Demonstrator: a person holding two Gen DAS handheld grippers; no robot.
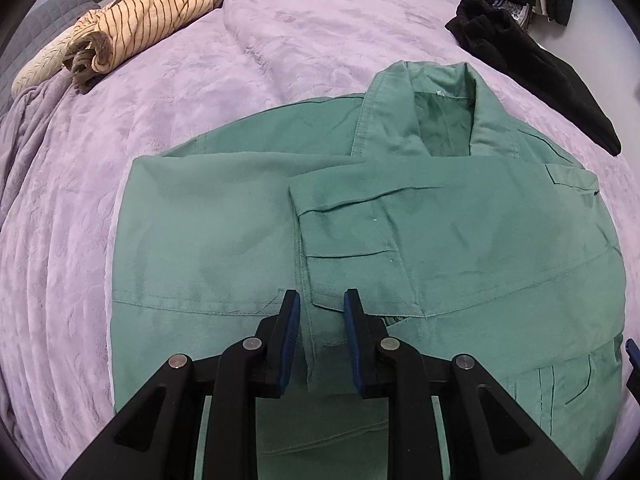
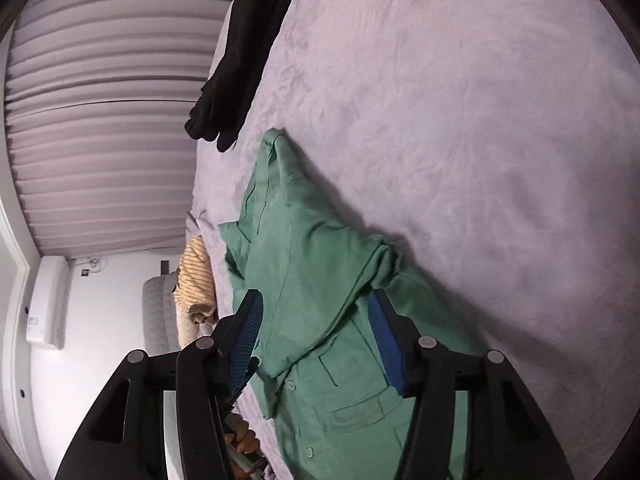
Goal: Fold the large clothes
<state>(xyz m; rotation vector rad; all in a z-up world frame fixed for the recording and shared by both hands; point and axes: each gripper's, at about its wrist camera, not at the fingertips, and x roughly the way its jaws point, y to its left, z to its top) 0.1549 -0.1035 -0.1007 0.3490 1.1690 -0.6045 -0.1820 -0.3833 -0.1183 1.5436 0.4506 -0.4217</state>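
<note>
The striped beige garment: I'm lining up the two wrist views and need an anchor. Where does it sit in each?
Left wrist: striped beige garment, upper left, bunched on the lilac blanket.
Right wrist: it shows as a small patch at left of centre, beyond the left finger.
Shared landmark: the green jacket, lying in front of both grippers.
</note>
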